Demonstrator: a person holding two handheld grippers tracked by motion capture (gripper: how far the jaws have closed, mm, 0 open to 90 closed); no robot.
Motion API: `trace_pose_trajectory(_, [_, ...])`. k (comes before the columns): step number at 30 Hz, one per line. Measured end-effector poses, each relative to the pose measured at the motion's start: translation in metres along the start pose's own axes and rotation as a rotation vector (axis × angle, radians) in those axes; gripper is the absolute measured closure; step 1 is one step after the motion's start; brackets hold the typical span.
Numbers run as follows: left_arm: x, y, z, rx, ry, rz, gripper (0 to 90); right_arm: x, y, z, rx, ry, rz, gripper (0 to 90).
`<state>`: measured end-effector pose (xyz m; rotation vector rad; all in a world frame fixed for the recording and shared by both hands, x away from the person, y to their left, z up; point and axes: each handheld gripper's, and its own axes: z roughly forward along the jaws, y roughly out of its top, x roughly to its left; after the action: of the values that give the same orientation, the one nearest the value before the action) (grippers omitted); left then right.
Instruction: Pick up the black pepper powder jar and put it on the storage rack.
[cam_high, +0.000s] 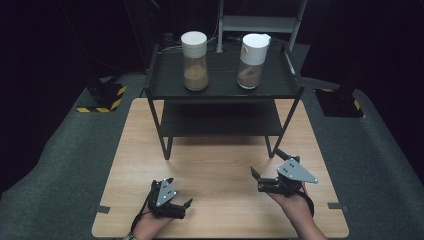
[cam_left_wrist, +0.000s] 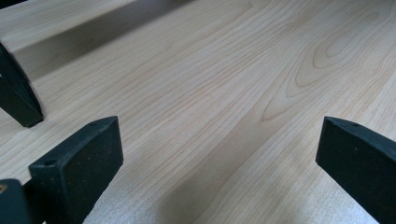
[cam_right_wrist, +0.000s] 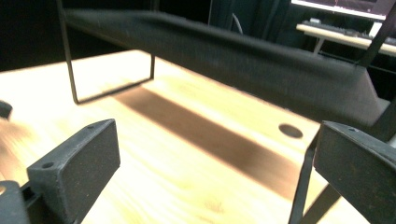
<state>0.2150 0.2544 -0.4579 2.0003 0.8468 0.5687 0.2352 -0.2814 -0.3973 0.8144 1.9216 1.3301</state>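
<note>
Seen from above, a person's two hands come in from the bottom edge of a light wooden table (cam_high: 220, 165), each holding a black two-jaw gripper low over the near part of the tabletop.

The left gripper (cam_high: 181, 192) sits near the front-left of the table, w/ the left hand (cam_high: 150, 226) under and behind it, wrist at the table's front edge. It's angled toward the right side of the table. Jaws are spread apart, nothing between them; in the left gripper view bare wood grain lies between the two black jaws, and a dark foot of the rack shows at the far left.

The right gripper (cam_high: 265, 165) is further forward and to the right, grey three-cornered plate on top. The right hand (cam_high: 295, 202) cups it from below, forearm running in from the bottom-right. It's tilted toward the left and the rack. Jaws also wide apart and empty; the right gripper view looks along the tabletop at the rack's lower shelf and thin legs, slightly blurred.

Nearest things: a black two-tier wire rack (cam_high: 222, 122) at the back of the table, just beyond the right gripper, well apart from the left. On its top shelf stand two jars, upright and apart: a beige-lidded jar (cam_high: 194, 61) at left and a white-lidded jar (cam_high: 251, 61) at right, both w/ brown contents in the bottom.
</note>
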Motion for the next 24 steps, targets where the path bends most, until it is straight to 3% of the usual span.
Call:
trace_pose_trajectory(17, [-0.002, 0.001, 0.001, 0.007, 0.003, 0.015, 1.0, 0.001, -0.049, 0.003, 0.127, -0.026, 0.034, 0.0])
trace_pose_trajectory(24, [-0.003, 0.002, 0.001, 0.008, 0.004, 0.029, 1.0, 0.002, -0.06, 0.003, 0.185, -0.028, 0.016, 0.0])
